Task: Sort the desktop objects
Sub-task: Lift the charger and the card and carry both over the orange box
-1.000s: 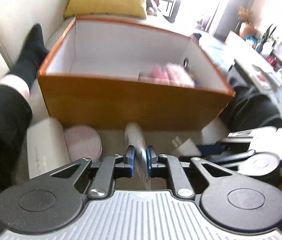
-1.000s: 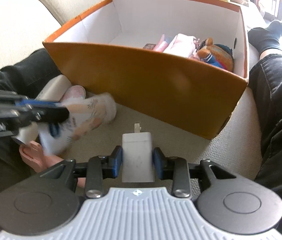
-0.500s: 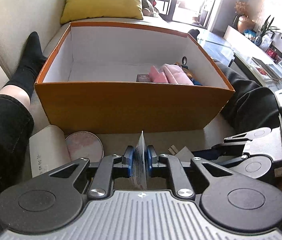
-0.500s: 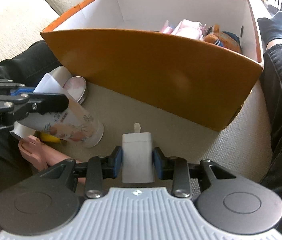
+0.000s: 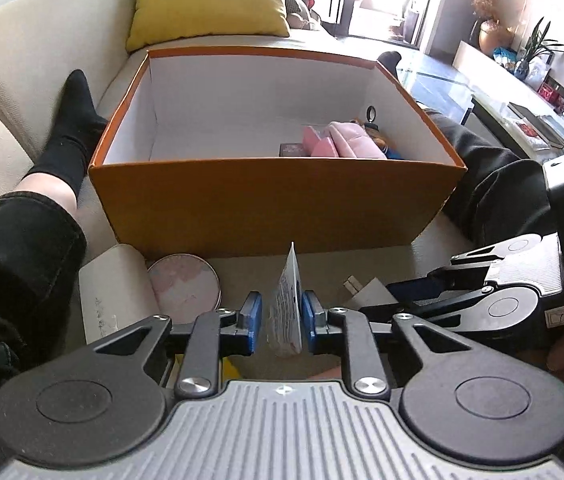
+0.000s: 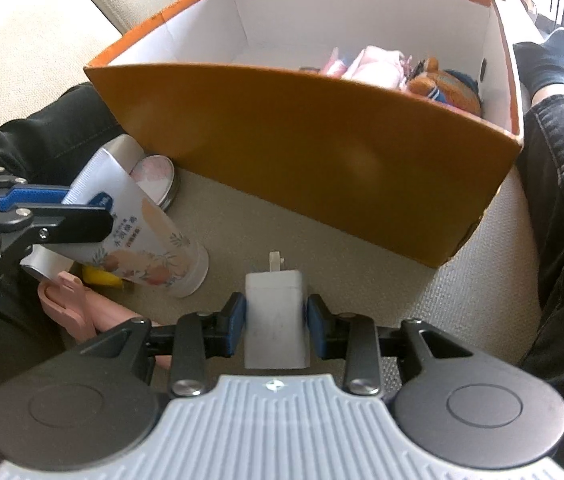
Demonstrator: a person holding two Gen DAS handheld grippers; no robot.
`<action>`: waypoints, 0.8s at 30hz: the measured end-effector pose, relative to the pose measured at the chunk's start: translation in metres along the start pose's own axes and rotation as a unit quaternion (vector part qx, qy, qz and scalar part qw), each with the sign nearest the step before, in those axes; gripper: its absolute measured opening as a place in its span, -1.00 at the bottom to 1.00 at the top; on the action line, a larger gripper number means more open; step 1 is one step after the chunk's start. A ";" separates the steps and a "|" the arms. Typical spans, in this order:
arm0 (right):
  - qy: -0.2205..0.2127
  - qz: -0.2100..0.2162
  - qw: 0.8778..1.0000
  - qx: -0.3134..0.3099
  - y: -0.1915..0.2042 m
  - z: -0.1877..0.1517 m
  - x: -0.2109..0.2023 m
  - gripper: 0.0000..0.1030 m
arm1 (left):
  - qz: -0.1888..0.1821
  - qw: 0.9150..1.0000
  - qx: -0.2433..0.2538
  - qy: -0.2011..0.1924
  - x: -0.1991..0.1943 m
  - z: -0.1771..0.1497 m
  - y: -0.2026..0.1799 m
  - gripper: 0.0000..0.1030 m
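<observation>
Between opening left gripper (image 5: 277, 316) jaws, flat-crimped white floral-printed tube (image 6: 137, 240).

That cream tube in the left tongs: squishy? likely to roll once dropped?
Probably soft: the tube flattens to a thin crimped end between the left tongs, whose jaws are opening. Its round capped end rests on the sofa, so it may tip over and roll a little.

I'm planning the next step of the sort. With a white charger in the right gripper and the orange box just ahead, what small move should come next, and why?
Probably lift the right gripper forward over the orange box rim. Its fingers clamp the white charger, which sits low before the near wall, and the box's left half looks bare.
</observation>
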State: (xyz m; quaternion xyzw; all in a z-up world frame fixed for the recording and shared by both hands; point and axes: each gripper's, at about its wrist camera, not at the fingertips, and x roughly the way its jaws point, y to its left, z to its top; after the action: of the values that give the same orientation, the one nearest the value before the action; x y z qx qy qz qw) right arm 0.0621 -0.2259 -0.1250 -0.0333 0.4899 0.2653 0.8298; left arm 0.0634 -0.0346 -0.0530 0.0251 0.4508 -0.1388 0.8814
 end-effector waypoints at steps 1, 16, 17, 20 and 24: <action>0.000 -0.001 1.000 0.000 0.000 0.001 0.001 -0.29 | 0.000 1.000 0.002 -0.001 0.000 0.000 -0.001 -0.57; -0.006 -0.008 1.000 -0.013 0.008 -0.005 -0.005 -0.33 | -0.004 0.998 -0.047 -0.029 -0.012 0.002 0.010 -0.89; -0.009 -0.006 1.000 -0.013 0.008 -0.005 -0.012 -0.33 | -0.007 0.998 -0.050 -0.033 -0.014 0.002 0.011 -0.89; -0.022 0.011 1.000 -0.012 0.010 -0.005 -0.032 -0.33 | -0.013 0.997 -0.052 -0.048 -0.026 0.005 0.012 -0.89; -0.045 0.040 0.998 -0.012 0.017 0.006 -0.056 -0.33 | -0.029 0.996 -0.053 -0.071 -0.045 0.014 0.014 -0.89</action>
State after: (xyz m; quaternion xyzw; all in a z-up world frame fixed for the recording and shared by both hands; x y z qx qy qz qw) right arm 0.0379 -0.2322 -0.0722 -0.0118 0.4501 0.3058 0.8389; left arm 0.0534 -0.0134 -0.0103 -0.0448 0.3944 -0.1418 0.9068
